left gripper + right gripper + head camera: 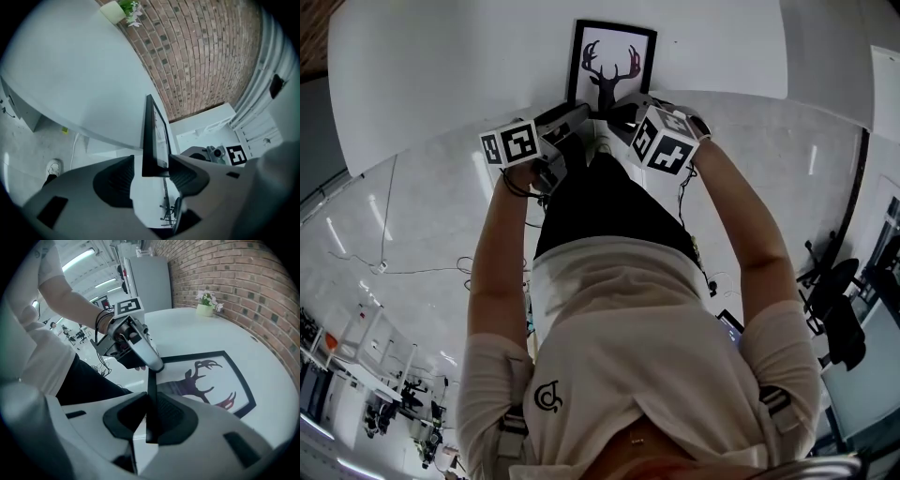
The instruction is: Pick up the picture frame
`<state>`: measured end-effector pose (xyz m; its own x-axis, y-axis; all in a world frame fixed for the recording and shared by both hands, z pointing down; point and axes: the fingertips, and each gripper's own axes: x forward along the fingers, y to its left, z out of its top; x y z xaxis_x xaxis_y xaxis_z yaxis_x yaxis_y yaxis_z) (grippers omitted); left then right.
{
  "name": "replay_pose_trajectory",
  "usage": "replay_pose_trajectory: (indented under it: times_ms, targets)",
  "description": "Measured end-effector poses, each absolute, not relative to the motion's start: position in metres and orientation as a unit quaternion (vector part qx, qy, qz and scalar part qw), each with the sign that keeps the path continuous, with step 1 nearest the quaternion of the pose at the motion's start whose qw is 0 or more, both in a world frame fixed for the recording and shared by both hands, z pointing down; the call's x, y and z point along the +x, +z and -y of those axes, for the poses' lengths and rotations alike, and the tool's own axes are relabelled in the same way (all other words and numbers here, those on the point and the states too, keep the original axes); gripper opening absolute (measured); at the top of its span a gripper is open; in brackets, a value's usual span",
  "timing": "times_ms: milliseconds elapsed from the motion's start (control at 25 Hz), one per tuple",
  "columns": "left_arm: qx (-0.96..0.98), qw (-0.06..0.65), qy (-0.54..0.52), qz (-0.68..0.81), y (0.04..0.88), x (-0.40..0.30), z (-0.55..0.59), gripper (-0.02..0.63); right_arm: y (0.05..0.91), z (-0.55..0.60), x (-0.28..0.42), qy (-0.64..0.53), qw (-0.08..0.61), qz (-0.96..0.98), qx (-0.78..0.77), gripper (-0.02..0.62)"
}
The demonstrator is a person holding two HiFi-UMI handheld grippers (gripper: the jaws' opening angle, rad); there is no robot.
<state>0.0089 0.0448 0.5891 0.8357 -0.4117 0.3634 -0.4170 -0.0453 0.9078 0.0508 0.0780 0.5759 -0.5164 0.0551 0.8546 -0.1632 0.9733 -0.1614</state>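
Black-edged frame (206, 380), the only one, lies on the table (441, 75) at its near rim. Our right gripper (151, 413) is clamped on its near edge. Our left gripper (150, 165) straddles that same edge, jaws apart, not yet pressing. We should close the left squarely, then lift both level. Two grippers, one plant (206, 305).

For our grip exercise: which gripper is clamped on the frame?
The right gripper: it pinches the frame by its edge. The left gripper only straddles the edge, with a gap showing beside it.
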Motion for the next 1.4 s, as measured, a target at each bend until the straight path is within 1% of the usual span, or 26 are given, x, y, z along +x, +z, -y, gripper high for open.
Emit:
replay_pose_trajectory:
  times_ms: [120, 200, 280, 360, 560, 720, 880, 920, 1000, 1120, 1200, 1400]
  targets:
    - [0.717, 0.647, -0.012, 0.26, 0.591, 0.017, -0.041, 0.187, 0.577, -0.079, 0.05, 0.111, 0.488, 0.865, 0.025, 0.074]
    - [0.712, 0.659, -0.021, 0.244, 0.592, 0.022, -0.038, 0.156, 0.578, -0.078, 0.05, 0.109, 0.487, 0.867, 0.019, 0.074]
    - [0.708, 0.666, -0.027, 0.236, 0.592, 0.025, -0.036, 0.149, 0.579, -0.076, 0.05, 0.11, 0.487, 0.866, 0.019, 0.074]
    - [0.7, 0.673, -0.036, 0.235, 0.592, 0.028, -0.035, 0.114, 0.58, -0.075, 0.051, 0.117, 0.489, 0.864, 0.023, 0.075]
    - [0.668, 0.696, -0.071, 0.253, 0.591, 0.03, -0.036, 0.097, 0.58, -0.073, 0.055, 0.147, 0.496, 0.855, 0.043, 0.084]
    - [0.659, 0.699, -0.086, 0.264, 0.588, 0.031, -0.037, 0.087, 0.575, -0.068, 0.057, 0.17, 0.491, 0.851, 0.073, 0.149]
    - [0.667, 0.687, -0.088, 0.275, 0.58, 0.03, -0.038, 0.084, 0.562, -0.06, 0.061, 0.189, 0.473, 0.853, 0.113, 0.149]
    - [0.671, 0.682, -0.09, 0.278, 0.577, 0.029, -0.037, 0.081, 0.557, -0.056, 0.062, 0.196, 0.463, 0.854, 0.131, 0.139]
    - [0.681, 0.667, -0.093, 0.288, 0.573, 0.026, -0.035, 0.077, 0.546, -0.044, 0.066, 0.212, 0.435, 0.857, 0.179, 0.082]
    - [0.696, 0.646, -0.098, 0.299, 0.563, 0.022, -0.034, 0.069, 0.528, -0.029, 0.074, 0.234, 0.384, 0.859, 0.245, 0.043]
    - [0.7, 0.639, -0.106, 0.299, 0.553, 0.021, -0.033, 0.064, 0.515, -0.021, 0.081, 0.233, 0.363, 0.858, 0.278, 0.031]
    - [0.721, 0.616, -0.12, 0.293, 0.524, 0.021, -0.028, 0.057, 0.492, -0.011, 0.089, 0.223, 0.353, 0.851, 0.318, 0.023]
